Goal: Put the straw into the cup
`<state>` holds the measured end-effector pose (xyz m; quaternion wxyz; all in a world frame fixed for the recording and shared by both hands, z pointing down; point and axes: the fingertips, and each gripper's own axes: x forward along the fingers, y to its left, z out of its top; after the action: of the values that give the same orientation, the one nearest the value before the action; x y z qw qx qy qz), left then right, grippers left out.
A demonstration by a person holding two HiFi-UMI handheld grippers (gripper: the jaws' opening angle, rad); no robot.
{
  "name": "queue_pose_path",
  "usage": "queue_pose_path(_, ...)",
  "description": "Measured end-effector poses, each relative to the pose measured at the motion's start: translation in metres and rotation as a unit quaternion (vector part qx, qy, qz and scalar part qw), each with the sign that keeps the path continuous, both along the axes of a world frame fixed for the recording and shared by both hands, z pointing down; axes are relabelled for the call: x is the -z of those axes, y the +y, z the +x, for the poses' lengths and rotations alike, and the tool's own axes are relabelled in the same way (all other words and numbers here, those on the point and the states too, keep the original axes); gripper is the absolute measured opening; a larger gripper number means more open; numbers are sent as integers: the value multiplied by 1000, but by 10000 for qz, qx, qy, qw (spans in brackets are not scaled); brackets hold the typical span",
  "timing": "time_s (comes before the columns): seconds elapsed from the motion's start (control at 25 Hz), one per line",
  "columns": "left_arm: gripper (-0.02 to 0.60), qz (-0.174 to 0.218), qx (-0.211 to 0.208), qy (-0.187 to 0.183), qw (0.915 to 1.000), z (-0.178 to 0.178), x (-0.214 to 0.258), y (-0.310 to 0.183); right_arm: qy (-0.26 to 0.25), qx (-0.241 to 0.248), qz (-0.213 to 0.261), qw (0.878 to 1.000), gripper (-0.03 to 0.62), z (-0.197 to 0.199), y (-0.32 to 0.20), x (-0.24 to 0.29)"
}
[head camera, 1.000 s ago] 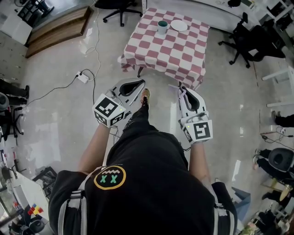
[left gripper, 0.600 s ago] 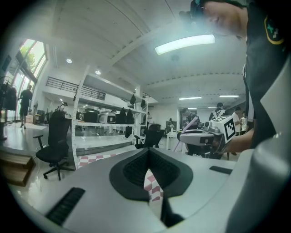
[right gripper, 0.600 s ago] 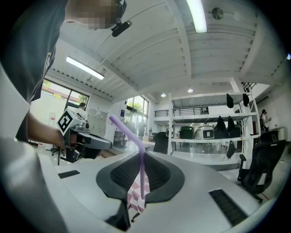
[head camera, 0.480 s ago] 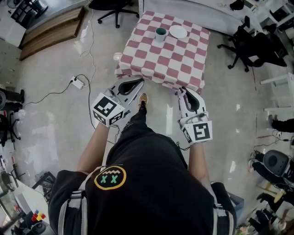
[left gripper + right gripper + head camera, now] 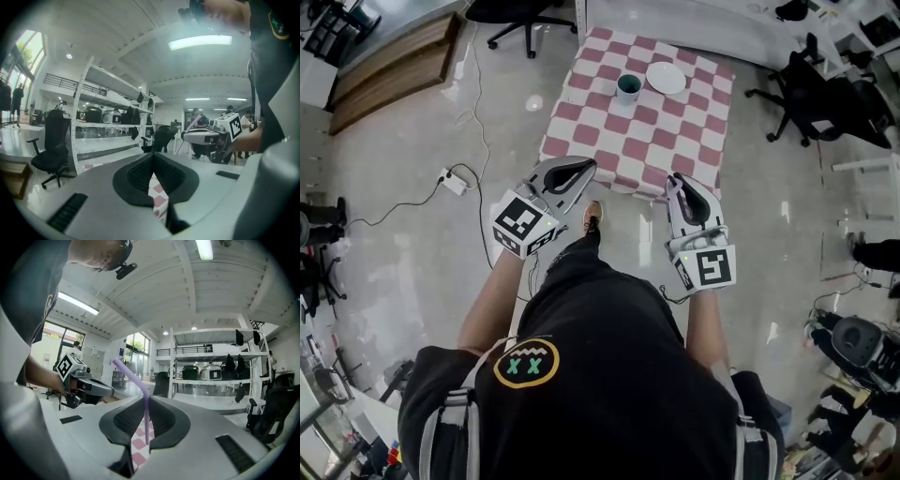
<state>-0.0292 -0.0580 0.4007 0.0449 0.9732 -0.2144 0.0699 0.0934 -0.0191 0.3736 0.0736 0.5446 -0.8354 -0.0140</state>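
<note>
The straw (image 5: 146, 417) is proving too thin to pick out in the head view, where the right gripper (image 5: 679, 181) is gripping it. Only the right gripper view is showing it, its pinched stretch partly sunk between the dark pads. The checked tablecloth (image 5: 675, 127) is draping over the table's legs, and in both gripper views it is peeking through only as a sliver under the jaws. What the cup (image 5: 628, 86) is holding is too small to tell. The person's torso (image 5: 600, 375) is blocking most of the legs. An office chair (image 5: 520, 17) is running off the head view's top edge.
</note>
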Motion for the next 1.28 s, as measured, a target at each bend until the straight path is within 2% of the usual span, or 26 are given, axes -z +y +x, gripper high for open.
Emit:
queue_pose_path(0.32, 17, -66, -132, 100, 9998, -2, 3, -91, 134, -76, -19, 9999, 55, -7, -97, 7)
queue_pose_path(0.6, 17, -142, -240, 137, 9995, -4, -3, -145, 211, -246, -7, 9995, 55, -8, -158, 7)
queue_pose_path(0.88, 17, -148, -305, 170, 9993, 2, -6, -169, 260, -298, 31, 9992, 55, -9, -183, 11)
queue_pose_path(1.28, 17, -129, -93, 211, 9997, 8, -3, -186, 211, -207, 143, 9995, 55, 1, -210, 15)
